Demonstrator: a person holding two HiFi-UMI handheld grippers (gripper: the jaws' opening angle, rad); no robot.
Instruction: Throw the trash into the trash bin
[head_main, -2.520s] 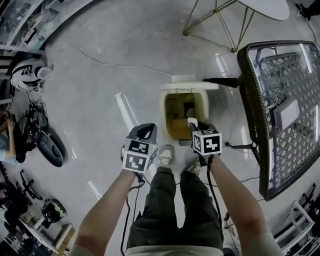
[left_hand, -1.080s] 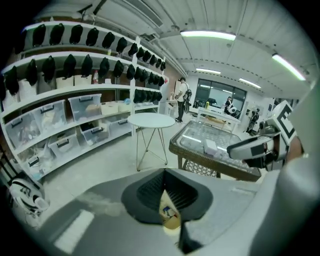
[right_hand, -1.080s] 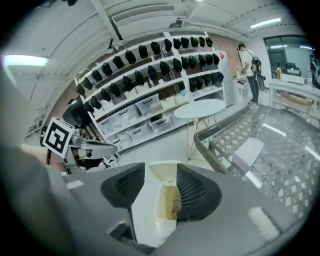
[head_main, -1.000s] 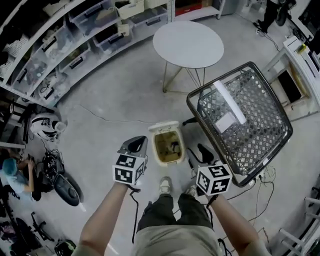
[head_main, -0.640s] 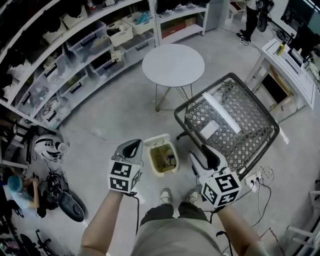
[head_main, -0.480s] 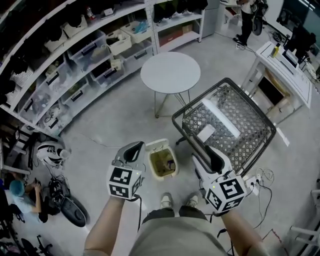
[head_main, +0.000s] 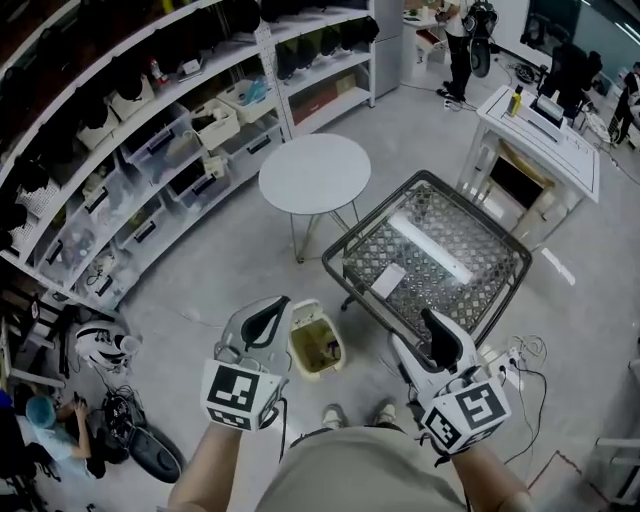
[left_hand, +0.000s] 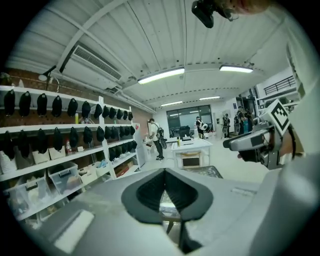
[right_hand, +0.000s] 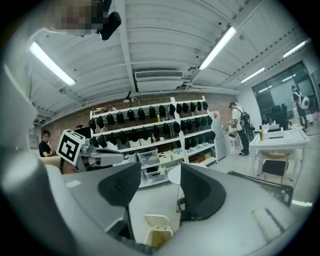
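The cream trash bin (head_main: 303, 352) stands on the floor with its lid up, and some dark trash shows inside it. It also appears low in the right gripper view as the bin (right_hand: 159, 230). My left gripper (head_main: 270, 308) hangs high above the bin's left side. Its tips (left_hand: 165, 172) meet, and nothing is held. My right gripper (head_main: 424, 334) is held high to the right of the bin. Its jaws (right_hand: 160, 171) are opening, and nothing is between them. The person's shoes stand just in front of the bin.
A wire mesh cart (head_main: 430, 255) stands to the right of the bin, with a round white table (head_main: 314, 172) behind it. Shelves with boxes (head_main: 150, 130) line the left wall. A white desk (head_main: 540, 130) is at the far right. A helmet (head_main: 100, 348) lies on the floor to the left.
Both grippers have risen well away from the bin, which now looks smaller and farther below. The right jaws have spread wider. The view has lifted and takes in more of the room.
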